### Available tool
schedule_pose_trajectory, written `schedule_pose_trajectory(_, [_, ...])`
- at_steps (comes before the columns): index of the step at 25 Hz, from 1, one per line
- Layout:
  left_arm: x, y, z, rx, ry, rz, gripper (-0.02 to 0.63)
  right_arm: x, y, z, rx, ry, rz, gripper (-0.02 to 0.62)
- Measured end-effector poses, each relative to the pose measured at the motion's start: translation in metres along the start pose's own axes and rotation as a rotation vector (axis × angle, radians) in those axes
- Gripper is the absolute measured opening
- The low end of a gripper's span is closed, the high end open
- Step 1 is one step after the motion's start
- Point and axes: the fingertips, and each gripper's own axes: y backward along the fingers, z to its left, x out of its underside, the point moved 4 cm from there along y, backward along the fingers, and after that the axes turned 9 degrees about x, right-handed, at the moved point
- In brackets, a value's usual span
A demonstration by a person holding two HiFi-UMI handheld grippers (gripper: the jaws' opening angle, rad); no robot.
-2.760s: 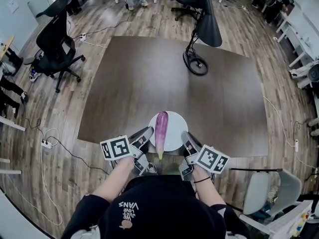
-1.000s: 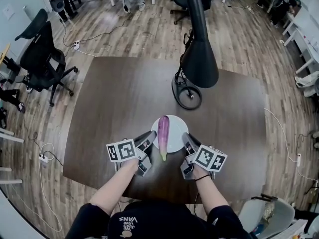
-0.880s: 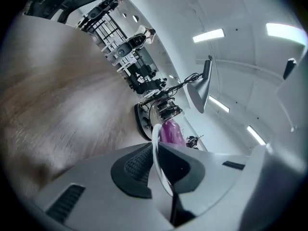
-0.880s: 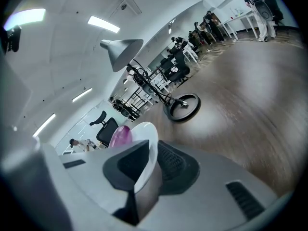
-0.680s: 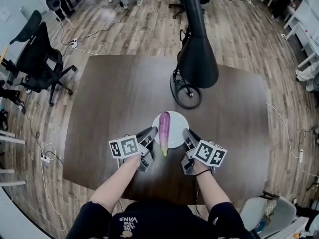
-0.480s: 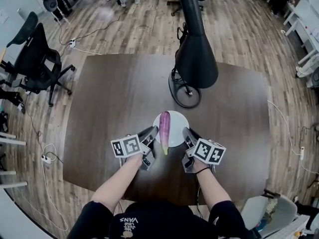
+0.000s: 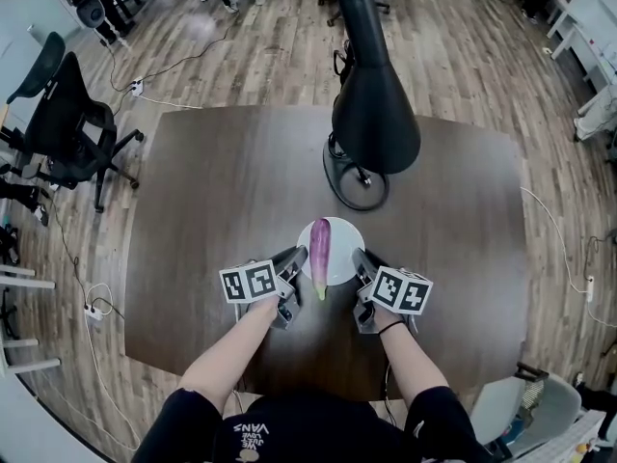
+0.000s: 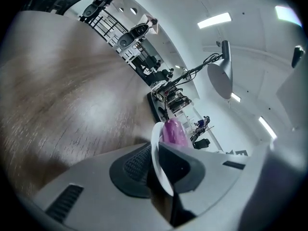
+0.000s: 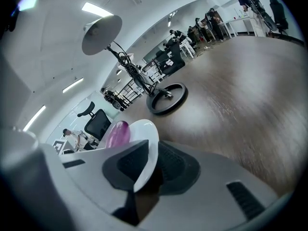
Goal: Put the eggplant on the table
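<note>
A long purple eggplant [image 7: 320,244] with a green stem lies lengthwise on a white round plate [image 7: 343,231] over the dark wooden table [image 7: 222,191], near its front middle. My left gripper [image 7: 295,257] is shut on the plate's left rim and my right gripper [image 7: 360,259] on its right rim. In the left gripper view the plate's edge [image 8: 156,150] stands between the jaws of the left gripper [image 8: 160,166], with the eggplant [image 8: 174,131] behind. The right gripper view shows the plate [image 9: 147,146] pinched by the right gripper [image 9: 143,171], the eggplant [image 9: 117,133] beyond. Whether the plate touches the table I cannot tell.
A black desk lamp stands just behind the plate, its round base [image 7: 358,185] on the table and its shade [image 7: 375,123] hanging over it. A black office chair [image 7: 58,133] stands on the wooden floor to the left. Cables lie on the floor.
The plate with the eggplant has been carried from the table's near edge farther in, toward the lamp base. Both grippers have kept their hold on the rim.
</note>
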Motion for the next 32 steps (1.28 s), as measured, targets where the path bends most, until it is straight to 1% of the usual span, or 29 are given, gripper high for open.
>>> schedule_pose_trajectory(7, [0.001,-0.005,0.007,-0.061,-0.009,0.070,0.038,0.002,-0.007,-0.002,0.001,-0.006,0.016,0.054])
schedule_pose_trajectory(12, [0.000,-0.009,0.012,-0.103,0.018,0.127,0.043,0.003,-0.010,-0.005,0.023,-0.011,0.037,0.054])
schedule_pose_trajectory(24, [0.000,-0.016,0.016,-0.143,0.066,0.177,0.044,0.002,-0.017,-0.010,0.085,-0.008,0.115,0.056])
schedule_pose_trajectory(27, [0.000,-0.017,0.018,-0.141,0.076,0.197,0.044,0.004,-0.018,-0.012,0.094,-0.019,0.140,0.057])
schedule_pose_trajectory(32, [-0.001,-0.017,0.020,-0.138,0.096,0.206,0.044,0.004,-0.020,-0.012,0.104,-0.019,0.162,0.058])
